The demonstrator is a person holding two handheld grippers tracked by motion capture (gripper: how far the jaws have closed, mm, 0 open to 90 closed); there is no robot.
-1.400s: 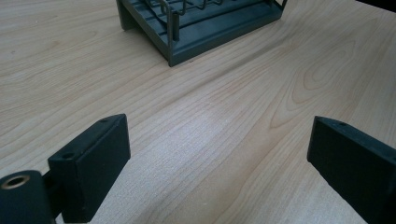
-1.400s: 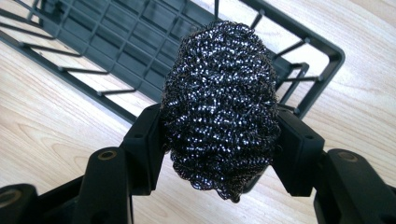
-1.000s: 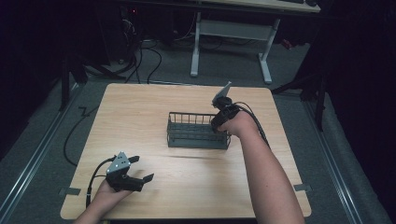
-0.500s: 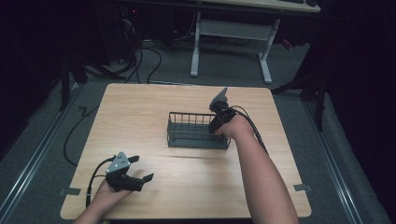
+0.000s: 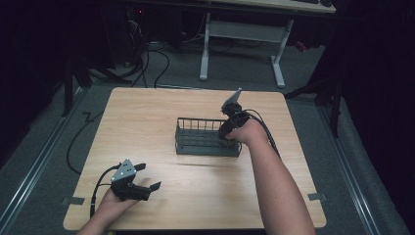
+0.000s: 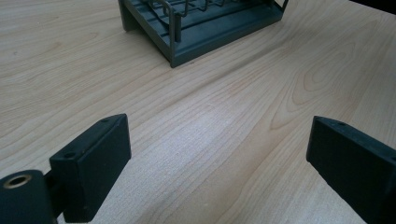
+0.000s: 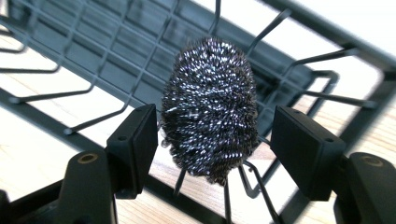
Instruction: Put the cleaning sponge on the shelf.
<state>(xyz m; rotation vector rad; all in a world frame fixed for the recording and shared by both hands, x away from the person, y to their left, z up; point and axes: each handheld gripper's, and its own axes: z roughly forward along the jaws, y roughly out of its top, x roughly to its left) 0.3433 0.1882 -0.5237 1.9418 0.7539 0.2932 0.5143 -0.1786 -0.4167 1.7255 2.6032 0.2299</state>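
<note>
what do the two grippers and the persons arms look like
Both the left gripper and the right gripper are black, each with two flat, blocky rectangular jaws showing small screw holes. Each carries a grey three-cornered plate on top and trails a black cable. The forearms are bare, with no sleeves or gloves in sight.

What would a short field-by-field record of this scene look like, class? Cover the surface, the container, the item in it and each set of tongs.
surface: wooden table
container: dark wire rack near the table's middle
item: steel wool scourer, inside the rack at its right end
right tongs: open, jaws either side of the scourer, small gaps showing, no grip
left tongs: open wide, low over bare wood near the front left, pointing toward the rack
</note>
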